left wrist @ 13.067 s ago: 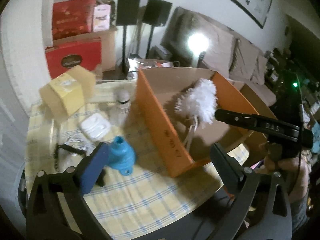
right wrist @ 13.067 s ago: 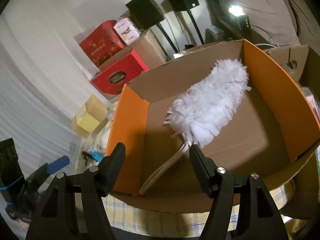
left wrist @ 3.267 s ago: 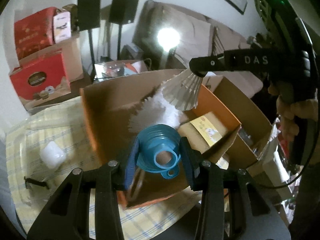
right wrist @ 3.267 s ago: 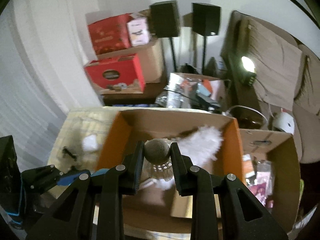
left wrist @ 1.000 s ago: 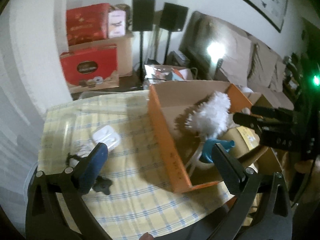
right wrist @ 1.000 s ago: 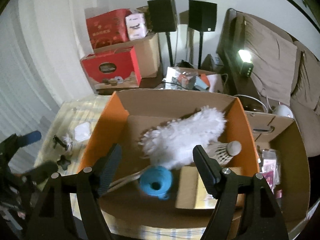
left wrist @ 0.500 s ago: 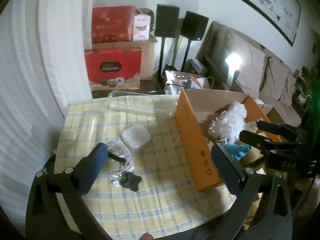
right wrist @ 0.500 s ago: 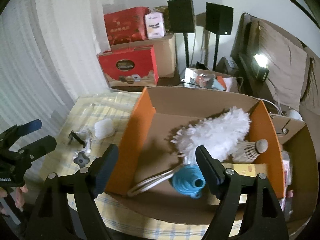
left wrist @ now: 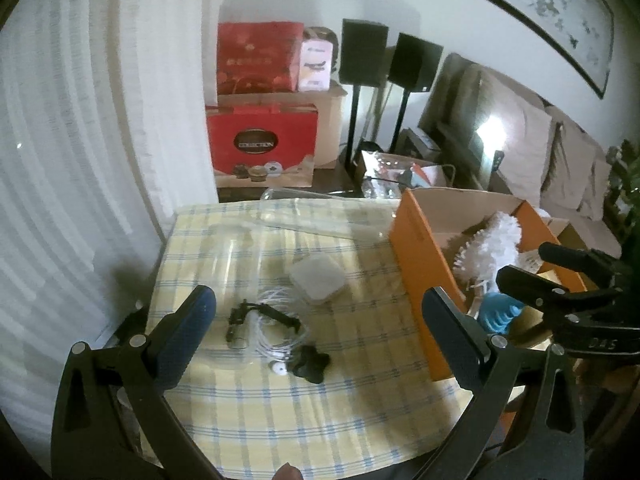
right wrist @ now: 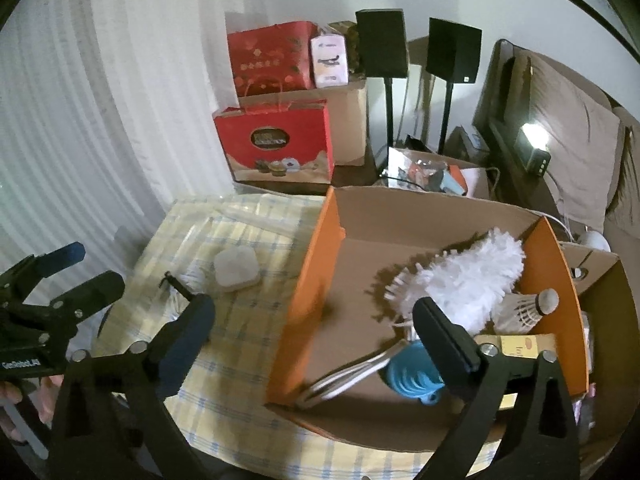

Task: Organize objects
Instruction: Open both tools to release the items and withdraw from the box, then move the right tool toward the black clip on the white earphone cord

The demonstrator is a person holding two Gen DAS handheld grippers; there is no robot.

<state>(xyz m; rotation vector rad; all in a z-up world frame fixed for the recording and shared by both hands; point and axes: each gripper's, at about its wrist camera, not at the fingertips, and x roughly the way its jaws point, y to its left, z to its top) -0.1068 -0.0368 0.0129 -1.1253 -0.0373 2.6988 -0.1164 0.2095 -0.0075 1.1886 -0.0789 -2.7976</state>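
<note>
Both grippers empty over the table, jaws spread wide

Left gripper frames the earbuds; right gripper is still opening, nothing between. Only its view shows the shuttlecock in the orange box.

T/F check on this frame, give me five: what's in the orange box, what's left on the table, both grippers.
1. The white fluffy duster lies inside the orange cardboard box. True.
2. The blue silicone funnel sits on the checked tablecloth. False: it is in the box.
3. The white rounded plastic case is on the yellow checked tablecloth. True.
4. The left gripper grips the coiled white earphone cable. False: its jaws are open and empty.
5. The right gripper holds the feathered shuttlecock. False: its jaws are opening, empty; the shuttlecock lies in the box.
</note>
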